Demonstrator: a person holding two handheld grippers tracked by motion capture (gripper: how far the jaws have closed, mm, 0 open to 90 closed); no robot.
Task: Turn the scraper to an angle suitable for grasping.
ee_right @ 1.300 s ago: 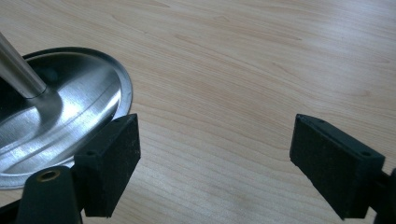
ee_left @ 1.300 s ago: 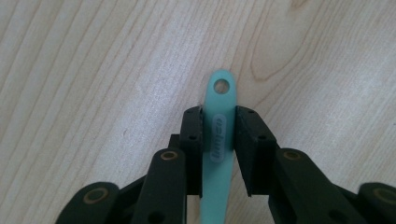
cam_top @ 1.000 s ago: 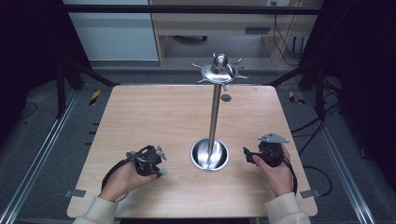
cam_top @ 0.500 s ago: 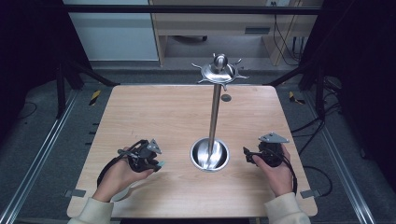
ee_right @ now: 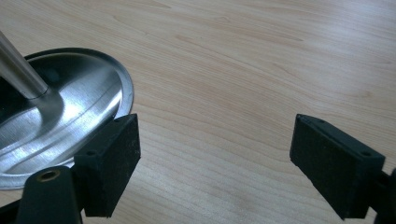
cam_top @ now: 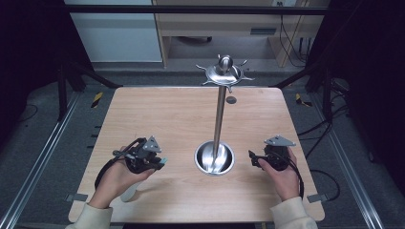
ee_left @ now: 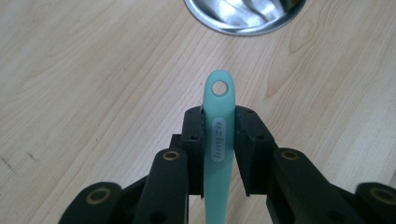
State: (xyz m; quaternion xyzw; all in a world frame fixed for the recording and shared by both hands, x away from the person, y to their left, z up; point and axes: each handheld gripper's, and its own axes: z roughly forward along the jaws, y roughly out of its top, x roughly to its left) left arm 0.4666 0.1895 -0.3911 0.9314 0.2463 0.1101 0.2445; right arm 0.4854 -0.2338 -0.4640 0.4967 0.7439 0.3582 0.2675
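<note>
Left gripper (cam_top: 160,162), lower left of the high view, lifted clear of the tabletop (cam_top: 162,114) since a second ago, hand raised and tipped a little more upright. Jaws pinching a mint-green utensil handle (ee_left: 218,135), pads pressed on both flat sides just below its hanging hole (ee_left: 218,87), the hole end poking out beyond the tips. Rest of the utensil trailing back under the hand, a pale shape at lower left of the high view; its working end too hidden to name.

Right gripper (ee_right: 215,163), lower right of the high view, unmoved, jaws spread wide with nothing between them, bare wood beneath. Steel stand (cam_top: 219,119) upright at frame centre, round base (cam_top: 215,157) between the two grippers, ring of hooks (cam_top: 224,74) at the top, all hooks bare.

Meaning of the lift, as a judgement: pick-up done, carry begun. Likely next: raising the hole end toward a hook at upper centre and threading it on. Grip close to the hole, so little room to spare at the hook.
</note>
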